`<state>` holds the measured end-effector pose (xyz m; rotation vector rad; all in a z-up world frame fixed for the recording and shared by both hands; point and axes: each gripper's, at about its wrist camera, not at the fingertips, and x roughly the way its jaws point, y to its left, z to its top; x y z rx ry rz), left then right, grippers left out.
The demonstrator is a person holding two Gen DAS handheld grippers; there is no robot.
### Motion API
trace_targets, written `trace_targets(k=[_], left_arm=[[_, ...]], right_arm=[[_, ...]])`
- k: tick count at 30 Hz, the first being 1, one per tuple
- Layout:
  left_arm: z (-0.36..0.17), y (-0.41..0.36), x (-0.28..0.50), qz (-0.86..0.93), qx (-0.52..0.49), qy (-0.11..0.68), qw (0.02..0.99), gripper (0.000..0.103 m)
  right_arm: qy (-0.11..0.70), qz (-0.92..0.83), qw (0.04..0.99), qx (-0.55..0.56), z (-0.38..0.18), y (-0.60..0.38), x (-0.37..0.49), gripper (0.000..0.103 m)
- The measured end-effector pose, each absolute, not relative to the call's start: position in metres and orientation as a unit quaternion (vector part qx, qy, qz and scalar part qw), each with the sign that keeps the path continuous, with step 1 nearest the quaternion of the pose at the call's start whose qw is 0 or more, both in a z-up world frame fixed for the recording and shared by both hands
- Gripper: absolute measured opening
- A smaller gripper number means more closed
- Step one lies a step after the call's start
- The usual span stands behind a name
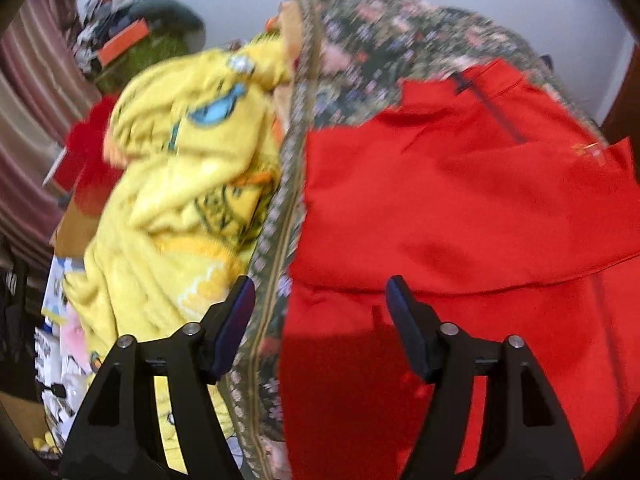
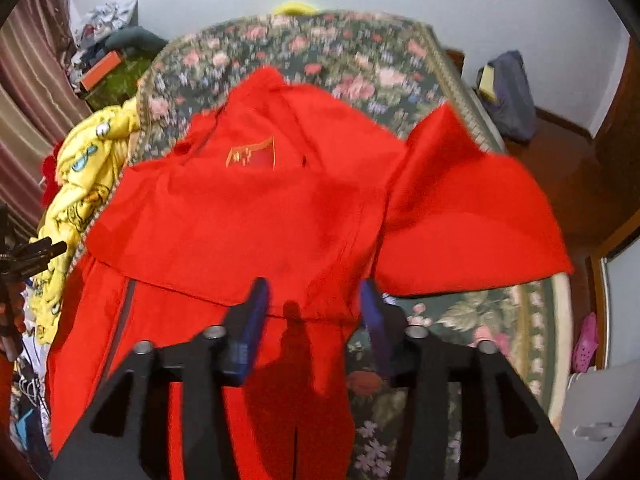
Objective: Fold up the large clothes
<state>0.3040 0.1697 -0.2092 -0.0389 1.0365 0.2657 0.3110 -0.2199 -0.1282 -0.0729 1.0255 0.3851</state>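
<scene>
Nearest to me, my right gripper hangs with its blue pads spread apart, and between them I see only the lower part of the bright red jacket of smooth thin fabric; the pads do not press on the cloth. My left gripper is spread wide too, holding nothing, above the left edge of the same jacket where it meets the patterned border of the bed. The jacket lies on the dark floral bedspread with its upper part folded down over the body, a small gold emblem facing up, and one sleeve spread out to the right, close to the edge of the bed. Beside the jacket on the left lies a crumpled yellow fleece garment with cartoon prints, touching the border strip. Further back there is a heap of mixed things against the striped curtain. I think the risk is that the thin fabric slides when I pinch it again, so the fold opens or goes crooked. The spread sleeve could also slip over the bed edge, and my left gripper could catch the yellow garment by mistake.
</scene>
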Motion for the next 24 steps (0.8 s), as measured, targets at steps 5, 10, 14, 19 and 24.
trace_targets(k=[5,10,14,19,24], left_arm=[[-0.170,0.133,0.319,0.097,-0.004,0.457,0.884,0.079],[-0.147,0.092,0.344,0.053,-0.002,0.433,0.900,0.086],[-0.144,0.055,0.366,0.018,-0.001,0.429,0.903,0.087],[-0.160,0.010,0.388,-0.017,0.015,0.440,0.898,0.087],[-0.185,-0.015,0.399,-0.036,0.030,0.457,0.888,0.087]], right_arm=[[0.440,0.157,0.884,-0.024,-0.092,-0.250,0.305,0.073],[0.429,0.124,0.894,0.002,-0.084,-0.290,0.311,0.076],[0.458,0.091,0.884,0.033,-0.107,-0.322,0.327,0.076],[0.512,0.063,0.853,0.086,-0.160,-0.357,0.355,0.076],[0.531,0.050,0.831,0.157,-0.194,-0.378,0.373,0.076]])
